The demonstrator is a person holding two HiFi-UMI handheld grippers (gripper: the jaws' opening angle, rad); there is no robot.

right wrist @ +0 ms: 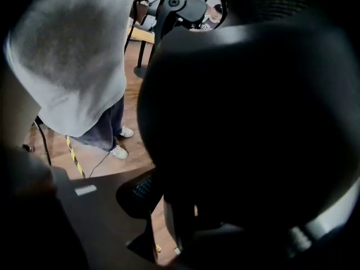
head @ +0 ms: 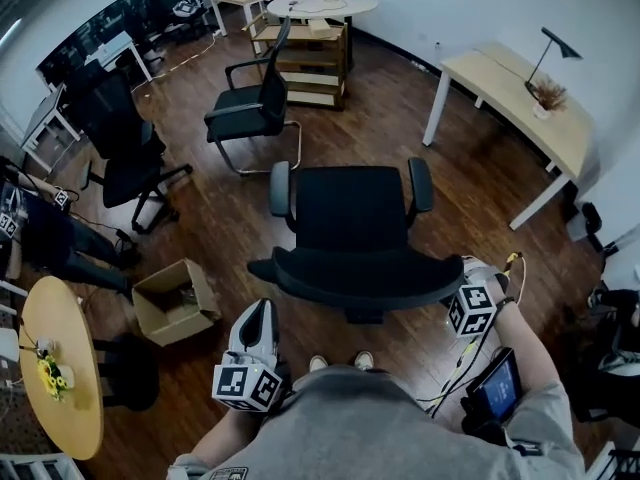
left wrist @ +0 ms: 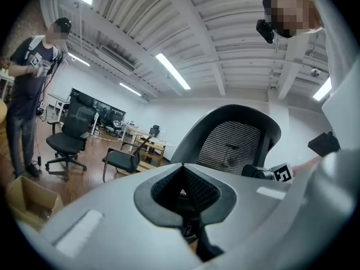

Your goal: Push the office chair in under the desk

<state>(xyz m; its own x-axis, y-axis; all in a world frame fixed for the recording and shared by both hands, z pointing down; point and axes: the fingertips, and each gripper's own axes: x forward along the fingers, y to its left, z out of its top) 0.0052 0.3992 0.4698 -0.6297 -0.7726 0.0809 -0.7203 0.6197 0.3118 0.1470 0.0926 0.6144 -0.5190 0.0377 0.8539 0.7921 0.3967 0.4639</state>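
Note:
The black office chair [head: 350,208] stands in the middle of the wood floor, its seat turned away from me and its curved backrest [head: 360,276] nearest me. The light wooden desk [head: 520,93] stands at the back right, well apart from the chair. My right gripper [head: 478,293] is at the backrest's right end. In the right gripper view the dark backrest [right wrist: 253,111] fills the space between the jaws of the right gripper [right wrist: 177,207]; the near pad lies against its edge and the far jaw is hidden. My left gripper [head: 257,330] is shut and empty, just behind the backrest's left end [left wrist: 239,142].
A second black chair [head: 250,108] and a swivel chair [head: 125,158] stand at the back left. An open cardboard box [head: 175,298] lies left of my left gripper. A round yellow table [head: 60,378] is at the left edge. A person [left wrist: 28,94] stands at the far left. A wooden shelf [head: 305,58] stands at the back.

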